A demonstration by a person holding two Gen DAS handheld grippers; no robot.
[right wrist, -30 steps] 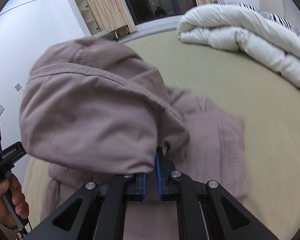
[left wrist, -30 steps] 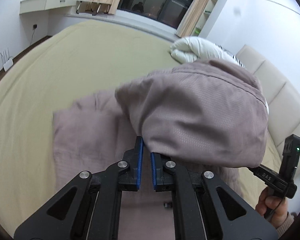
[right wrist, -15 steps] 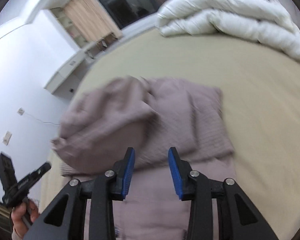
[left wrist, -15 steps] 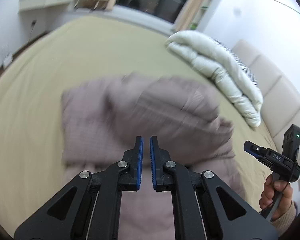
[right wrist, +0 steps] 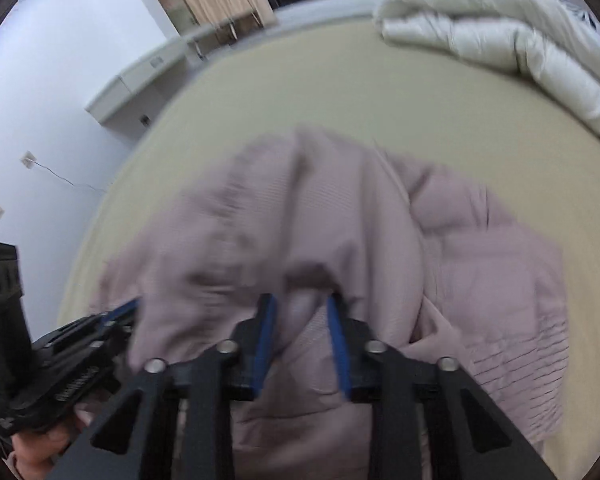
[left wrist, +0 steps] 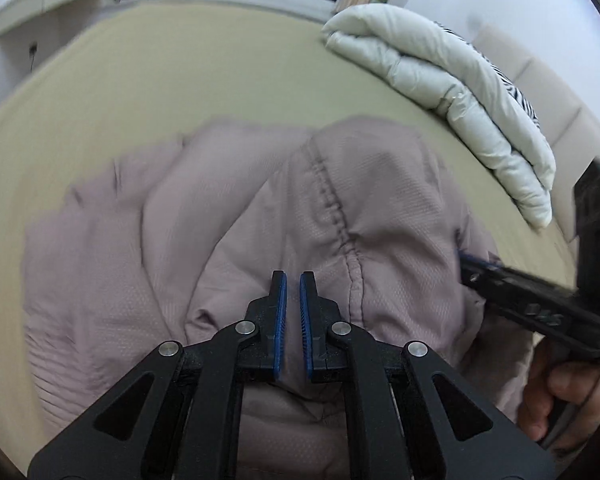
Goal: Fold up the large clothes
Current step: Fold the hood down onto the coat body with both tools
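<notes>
You are working over a wide bed (left wrist: 148, 92) with a tan sheet, a rolled white duvet (left wrist: 440, 80) lying toward its far right side near the padded headboard (left wrist: 540, 80), and curtains and a dark window behind. The mauve garment (left wrist: 228, 216) is lying in the middle of the bed, partly folded, with one thick layer turned over the ribbed part beneath. Your left hand-held gripper (left wrist: 293, 312) is hovering just above the seam with its blue pads nearly together and nothing between them. Your right hand-held gripper (right wrist: 300, 340) is standing clearly open, its fingers straddling a raised fold of cloth without pinching it; in the left view it is reaching in at the garment's right edge. The right view is blurring, so the exact contact there is hard to judge. The turned-over layer is looking puffy and uneven, so it is likely to slump or spring back if you are leaving it unpressed, and closing on that raised fold could be dragging the lower layers out of line.
</notes>
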